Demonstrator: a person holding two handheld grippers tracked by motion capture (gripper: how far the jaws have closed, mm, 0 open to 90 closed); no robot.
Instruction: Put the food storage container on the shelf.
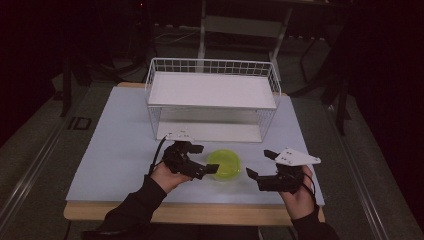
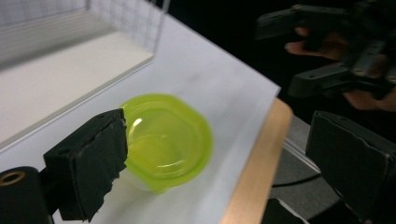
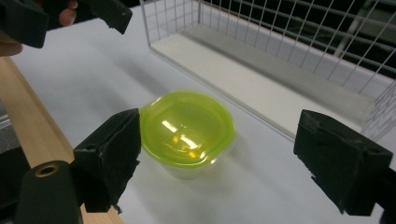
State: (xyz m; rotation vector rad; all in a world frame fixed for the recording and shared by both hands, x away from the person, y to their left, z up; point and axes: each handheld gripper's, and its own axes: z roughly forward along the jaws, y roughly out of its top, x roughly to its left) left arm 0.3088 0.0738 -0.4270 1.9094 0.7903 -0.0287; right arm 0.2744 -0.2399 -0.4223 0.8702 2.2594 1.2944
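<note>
A round yellow-green container [image 1: 224,164] with a clear lid sits on the white mat near the table's front edge. My left gripper [image 1: 205,159] stands open just left of it, jaws pointing at it. My right gripper [image 1: 259,164] is open a short way to its right. In the left gripper view the container [image 2: 166,140] lies between the wide-apart jaws of the left gripper [image 2: 224,149], close to the left jaw. In the right gripper view the container [image 3: 187,128] rests between the spread jaws of the right gripper [image 3: 224,144], nearer the left one. Neither gripper touches it.
A white wire rack [image 1: 212,95] with a shelf stands behind the container, mid-table. The mat [image 1: 115,150] is bare to the left. The wooden table edge [image 1: 200,210] runs just in front of both hands. Dark floor and furniture legs surround the table.
</note>
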